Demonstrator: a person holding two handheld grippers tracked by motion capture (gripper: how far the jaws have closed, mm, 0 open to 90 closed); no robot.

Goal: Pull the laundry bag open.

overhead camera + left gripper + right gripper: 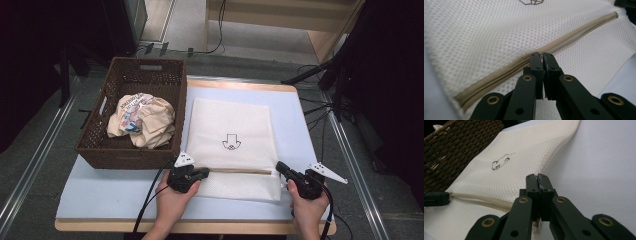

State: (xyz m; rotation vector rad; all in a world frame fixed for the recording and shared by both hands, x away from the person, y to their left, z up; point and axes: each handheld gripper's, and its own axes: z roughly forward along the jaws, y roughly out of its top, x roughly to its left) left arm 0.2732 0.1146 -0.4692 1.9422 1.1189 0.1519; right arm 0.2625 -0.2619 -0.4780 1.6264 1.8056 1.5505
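Zippered mesh bag at the opening stage. A flat, cream-white mesh laundry bag point(231, 142) with a small arrow-shaped emblem point(231, 143) lies on the pale blue table cover point(115, 192), just beside a dark brown woven wicker basket point(131, 150) that holds a crumpled beige printed garment point(142, 121). A tan zipper point(240, 171) runs across the bag near its front edge. The left gripper point(202, 173) sits at the zipper's left end, its jaws pressed together on what appears to be the zipper pull; the right gripper point(280, 167) has its jaws closed on the bag's fabric at the zipper's right end. Judged risks: the small pull may slip out of the left jaws if drawn at an angle to the track; the light bag may slide or bunch across the smooth cover if the right grip loosens; mesh may catch in the teeth where the fabric is slack. The left gripper view shows the zipper tape point(564, 41) partly parted and the pinch point of the left gripper point(541, 55), details too small in the high view. The right gripper view shows the right gripper point(537, 178) at the bag's corner, with fabric hidden between the pads, and the left gripper's tip point(436, 198) at the far end of the zipper. The high view alone gives the basket's contents and both hands point(172, 200).
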